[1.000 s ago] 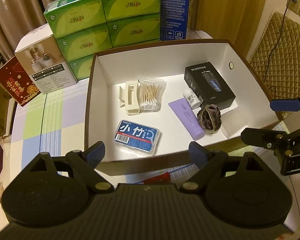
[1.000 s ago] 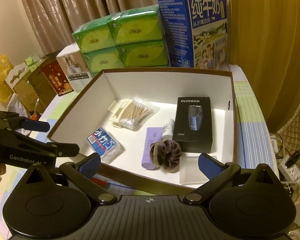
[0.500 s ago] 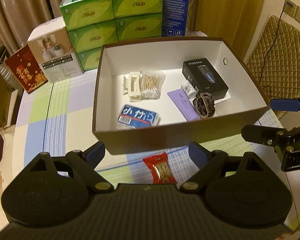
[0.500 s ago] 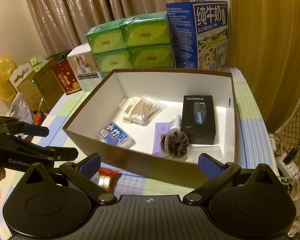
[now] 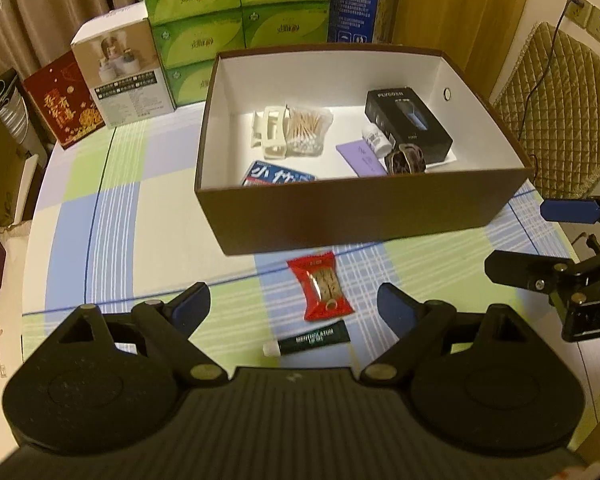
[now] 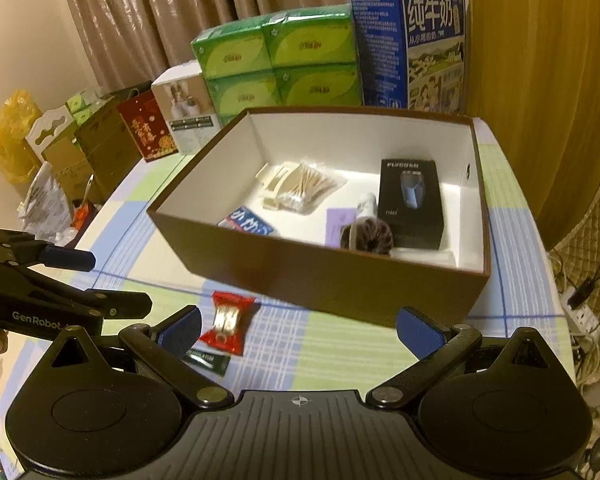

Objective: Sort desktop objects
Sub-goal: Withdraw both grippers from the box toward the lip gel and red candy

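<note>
Left to right along the table's (image 5: 112,240) near edge: the left gripper (image 5: 294,306), spread and empty; the red snack packet (image 5: 320,290) and dark lip balm tube (image 5: 308,340), lying before the brown box (image 5: 364,212); the right gripper (image 6: 298,330), likewise spread. The packet is judged light and crinkly, best pinched across its sealed ends. The tube's white cap is shown only in the left view.

Brown box (image 5: 364,208), white inside, holds black shaver box (image 5: 408,124), cotton swabs (image 5: 306,132), purple tube (image 5: 360,158), blue floss pack (image 5: 276,178). Near side on the cloth: red snack packet (image 5: 320,286) flat, green lip balm (image 5: 308,338) lying just nearer.
</note>
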